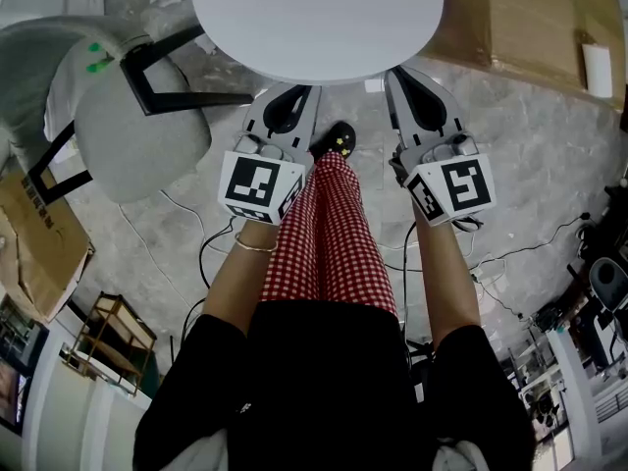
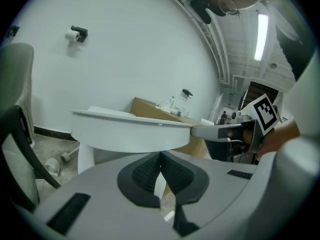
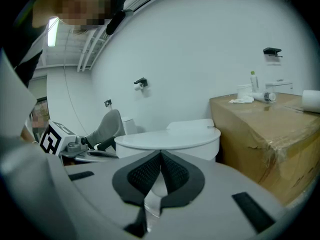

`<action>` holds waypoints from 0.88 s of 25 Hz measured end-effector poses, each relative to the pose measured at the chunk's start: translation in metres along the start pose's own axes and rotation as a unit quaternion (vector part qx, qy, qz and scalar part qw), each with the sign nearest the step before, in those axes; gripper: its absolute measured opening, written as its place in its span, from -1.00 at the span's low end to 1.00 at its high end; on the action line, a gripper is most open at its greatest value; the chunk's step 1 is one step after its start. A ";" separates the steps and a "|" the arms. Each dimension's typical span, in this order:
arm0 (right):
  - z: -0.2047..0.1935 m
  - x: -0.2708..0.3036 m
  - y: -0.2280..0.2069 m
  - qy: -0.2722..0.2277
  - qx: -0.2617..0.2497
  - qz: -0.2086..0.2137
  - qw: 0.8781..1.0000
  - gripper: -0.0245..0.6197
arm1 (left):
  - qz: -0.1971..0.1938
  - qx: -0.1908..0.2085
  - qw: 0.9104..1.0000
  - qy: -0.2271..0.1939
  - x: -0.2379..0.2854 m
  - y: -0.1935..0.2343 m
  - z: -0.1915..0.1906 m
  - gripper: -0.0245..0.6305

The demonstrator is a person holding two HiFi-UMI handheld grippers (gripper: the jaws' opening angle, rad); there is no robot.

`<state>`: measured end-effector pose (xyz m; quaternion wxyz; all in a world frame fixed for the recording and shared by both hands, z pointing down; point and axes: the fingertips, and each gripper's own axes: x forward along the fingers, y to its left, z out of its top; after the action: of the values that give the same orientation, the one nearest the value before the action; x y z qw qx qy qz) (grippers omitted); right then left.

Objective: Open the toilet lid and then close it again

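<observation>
No legible text; only square coded markers [image 1: 257, 184] on left gripper [image 2: 160, 158]; right gripper [image 3: 161, 156].

A makeshift bathroom mock-up inside a workshop or test lab. A white toilet, its toilet lid [image 1: 314, 18] down, stands against a plain white wall that carries a toilet-roll holder [image 2: 76, 34]. Around it are a bare concrete floor [image 1: 549, 155], loose cables [image 1: 538, 242], a large cardboard box [image 1: 530, 18], a grey chair [image 1: 128, 126] and a metal rack [image 1: 113, 337]. A tube light [image 2: 260, 36] hangs under an open, industrial ceiling.
</observation>
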<state>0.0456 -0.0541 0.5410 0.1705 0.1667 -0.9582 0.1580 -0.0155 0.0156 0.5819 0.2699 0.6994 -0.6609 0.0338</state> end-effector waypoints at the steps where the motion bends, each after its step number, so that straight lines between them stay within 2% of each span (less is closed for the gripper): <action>1: 0.003 0.000 0.000 -0.003 0.000 0.001 1.000 -0.86 | 0.000 0.001 1.000 -0.002 0.000 -0.001 0.003 -0.92; 22: 0.054 -0.003 0.001 -0.038 -0.019 0.011 0.999 -0.86 | 0.006 0.008 1.000 -0.026 -0.003 -0.006 0.057 -0.92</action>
<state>0.0329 -0.0716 0.4912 0.1351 0.1593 -0.9686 0.1351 -0.0278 -0.0058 0.5299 0.2465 0.6986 -0.6714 0.0227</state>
